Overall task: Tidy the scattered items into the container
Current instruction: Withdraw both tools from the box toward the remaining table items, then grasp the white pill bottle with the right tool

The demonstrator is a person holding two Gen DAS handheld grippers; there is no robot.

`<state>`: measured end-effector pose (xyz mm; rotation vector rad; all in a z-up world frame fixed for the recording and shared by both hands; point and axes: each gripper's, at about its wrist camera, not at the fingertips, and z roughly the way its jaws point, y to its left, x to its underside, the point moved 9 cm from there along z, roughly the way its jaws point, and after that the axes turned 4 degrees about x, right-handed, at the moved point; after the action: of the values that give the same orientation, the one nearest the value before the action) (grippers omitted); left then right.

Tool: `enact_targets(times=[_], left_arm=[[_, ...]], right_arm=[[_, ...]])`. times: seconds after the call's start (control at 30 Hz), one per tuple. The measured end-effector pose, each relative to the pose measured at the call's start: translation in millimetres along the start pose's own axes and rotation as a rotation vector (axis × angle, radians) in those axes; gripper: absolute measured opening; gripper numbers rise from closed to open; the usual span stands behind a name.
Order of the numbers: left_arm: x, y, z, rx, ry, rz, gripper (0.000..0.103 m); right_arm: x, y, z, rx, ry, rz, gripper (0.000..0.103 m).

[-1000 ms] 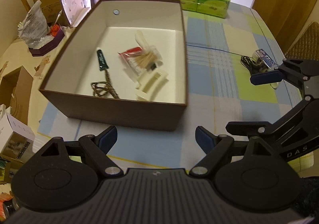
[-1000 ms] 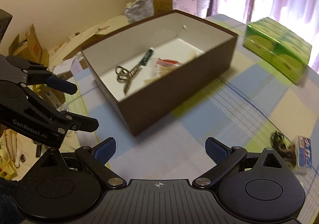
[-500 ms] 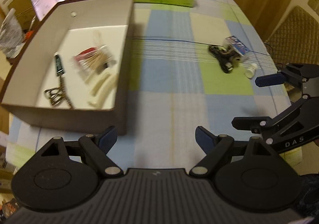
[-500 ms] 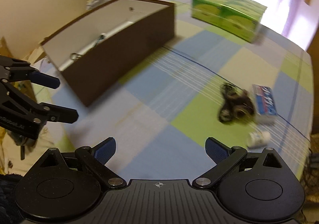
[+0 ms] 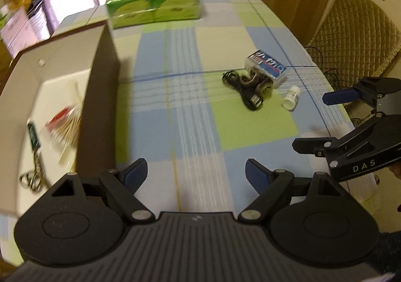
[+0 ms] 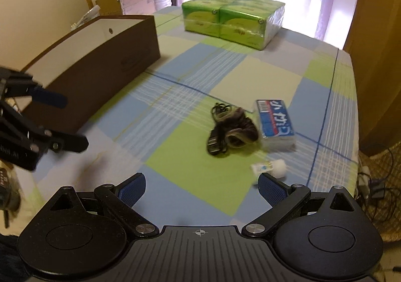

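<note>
Checkered tabletop: brown box far left, cable bundle, blue-labelled pack, small white bottle loose mid-right. Left claw and right claw both spread wide, nothing gripped.

green tissue pack, checked tablecloth, quilted chair
</note>
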<state>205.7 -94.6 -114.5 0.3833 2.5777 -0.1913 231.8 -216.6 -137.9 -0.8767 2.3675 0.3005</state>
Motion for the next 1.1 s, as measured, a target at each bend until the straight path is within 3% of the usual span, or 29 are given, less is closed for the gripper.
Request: enact_targets(times=[0.3,0.53,0.6,0.73,0.8,1.1], left_arm=[[-27,-15,41,0.044,-0.003,0.093,0.082],[-38,-23,70,0.091,0.003,0.129,0.081],[-40,-26,80,0.103,0.007,0.145,0.081],[-44,-33,98,0.121,0.019,0.181,0.081],[-46,-37,105,0.133,0.022,0.204,0.081],[-64,-56,137,0.184,0.040,0.367,0.081]], right_arm=[[7,-52,35,0.028,-0.005,-0.045,0.101],[10,-72,64,-0.010,0.025,-0.083,0.100],[11,-72,69,-0.047,0.034,-0.105,0.072],[14,-77,78,-0.059,0.055,-0.133,0.071],[13,-80,78,-0.078,0.044,-0.136,0.050],[14,-97,74,-0.081,0.050,-0.122,0.049]])
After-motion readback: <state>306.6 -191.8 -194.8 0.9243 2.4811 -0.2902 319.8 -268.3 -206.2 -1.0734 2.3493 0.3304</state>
